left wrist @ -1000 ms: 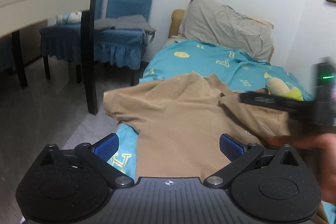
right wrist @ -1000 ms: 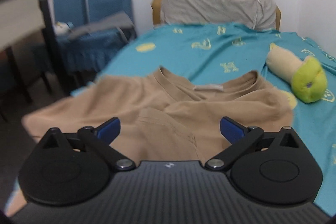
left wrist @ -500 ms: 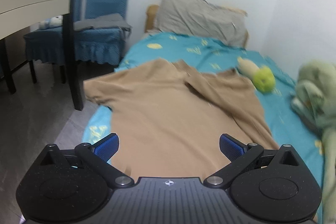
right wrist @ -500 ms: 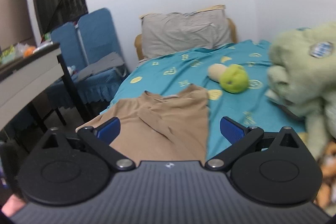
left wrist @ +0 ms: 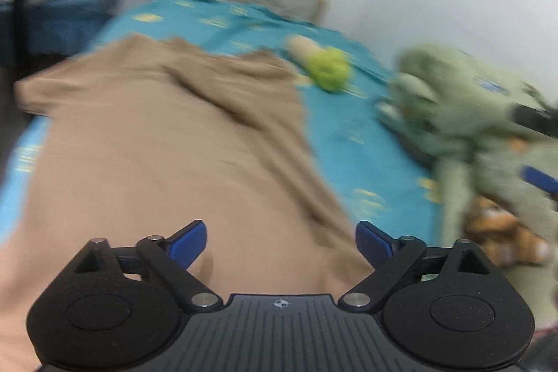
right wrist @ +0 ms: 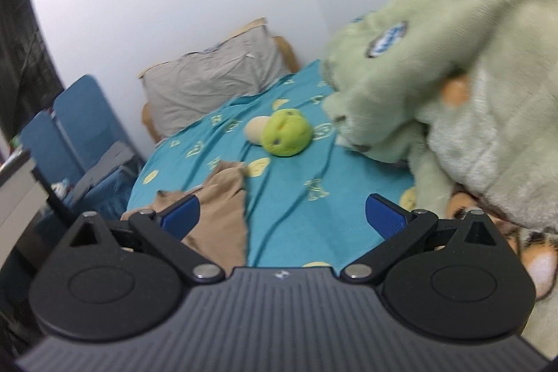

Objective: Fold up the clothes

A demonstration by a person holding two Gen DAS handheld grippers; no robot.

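A tan T-shirt (left wrist: 167,142) lies spread on the teal bedsheet (left wrist: 341,128), its collar toward the pillow and one sleeve folded over the chest. My left gripper (left wrist: 280,241) is open and empty, low over the shirt's lower part. My right gripper (right wrist: 282,215) is open and empty, over bare sheet to the right of the shirt (right wrist: 219,215). Its blue fingertip also shows blurred at the right edge of the left wrist view (left wrist: 538,178).
A large pale green plush toy (right wrist: 470,68) fills the right side of the bed. A small green and beige plush (right wrist: 284,133) lies near the shirt's collar. A grey pillow (right wrist: 212,82) is at the headboard. Blue chairs (right wrist: 80,131) stand left of the bed.
Both grippers have swung to the right. The left one has come lower and closer over the shirt. The right one has moved off the shirt toward the green plush. Both stay open.
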